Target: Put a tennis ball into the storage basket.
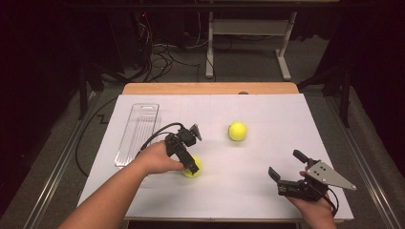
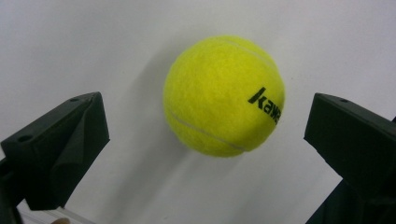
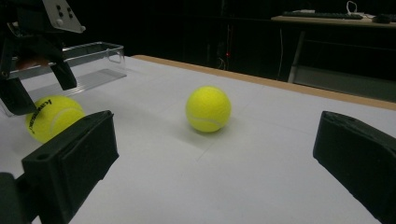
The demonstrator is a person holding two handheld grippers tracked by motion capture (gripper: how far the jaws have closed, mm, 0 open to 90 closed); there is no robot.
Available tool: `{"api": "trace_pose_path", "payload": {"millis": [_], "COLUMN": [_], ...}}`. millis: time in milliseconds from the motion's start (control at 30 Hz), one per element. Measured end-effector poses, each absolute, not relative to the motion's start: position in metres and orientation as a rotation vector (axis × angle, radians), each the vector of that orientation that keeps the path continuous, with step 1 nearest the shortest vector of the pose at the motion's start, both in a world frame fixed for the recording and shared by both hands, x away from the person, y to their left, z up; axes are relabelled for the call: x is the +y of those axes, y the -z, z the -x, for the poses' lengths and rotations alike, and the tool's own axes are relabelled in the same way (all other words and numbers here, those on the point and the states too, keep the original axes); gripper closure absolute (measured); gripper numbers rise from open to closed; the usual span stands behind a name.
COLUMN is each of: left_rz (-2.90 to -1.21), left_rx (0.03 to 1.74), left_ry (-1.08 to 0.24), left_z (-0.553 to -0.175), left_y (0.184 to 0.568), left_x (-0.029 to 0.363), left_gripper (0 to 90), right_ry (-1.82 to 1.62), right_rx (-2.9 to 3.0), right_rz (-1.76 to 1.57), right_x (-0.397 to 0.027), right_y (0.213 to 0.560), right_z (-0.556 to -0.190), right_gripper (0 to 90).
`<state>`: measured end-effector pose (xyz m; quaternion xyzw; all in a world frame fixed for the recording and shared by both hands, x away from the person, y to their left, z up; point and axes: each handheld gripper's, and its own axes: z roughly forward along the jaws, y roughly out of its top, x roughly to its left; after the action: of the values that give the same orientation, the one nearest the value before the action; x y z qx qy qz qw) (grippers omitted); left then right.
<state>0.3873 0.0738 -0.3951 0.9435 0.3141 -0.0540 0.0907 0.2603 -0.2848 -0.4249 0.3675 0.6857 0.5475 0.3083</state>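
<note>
1. Nearest us, the right gripper (image 1: pixel 286 169) rests spread and empty, low at the table's (image 1: pixel 267 119) near edge.
2. We hold the left gripper (image 2: pixel 205 135) spread over the near tennis ball (image 2: pixel 224 95), which sits between its jaws, untouched.
3. We judge a good grasp needs lowering further, centring the ball, then closing gently.
4. Beyond lie a second ball (image 1: pixel 237 131) and a clear tray (image 1: pixel 138 131), both apart; nothing blocks us.

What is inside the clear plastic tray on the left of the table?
The clear tray appears empty; the white table cover shows through it. The left gripper hides part of it in the right gripper view.
</note>
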Motion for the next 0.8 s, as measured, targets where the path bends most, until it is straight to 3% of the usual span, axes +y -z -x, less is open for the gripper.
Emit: {"api": "trace_pose_path", "payload": {"millis": [400, 800], "left_rz": [-2.831, -2.852], "left_rx": [0.941, 0.940], "left_ry": [0.171, 0.182], "left_z": [-0.389, -0.388], "left_y": [0.409, 0.413], "left_x": [0.063, 0.061], "left_gripper": [2.6, 11.5], "right_ry": [-1.446, -1.447], "right_rx": [1.809, 1.809], "right_rz": [-0.969, -0.968], "right_x": [-0.286, -0.286], "right_y": [0.425, 0.424], "right_z": [-0.260, -0.259], "right_gripper": [0.2, 0.2]}}
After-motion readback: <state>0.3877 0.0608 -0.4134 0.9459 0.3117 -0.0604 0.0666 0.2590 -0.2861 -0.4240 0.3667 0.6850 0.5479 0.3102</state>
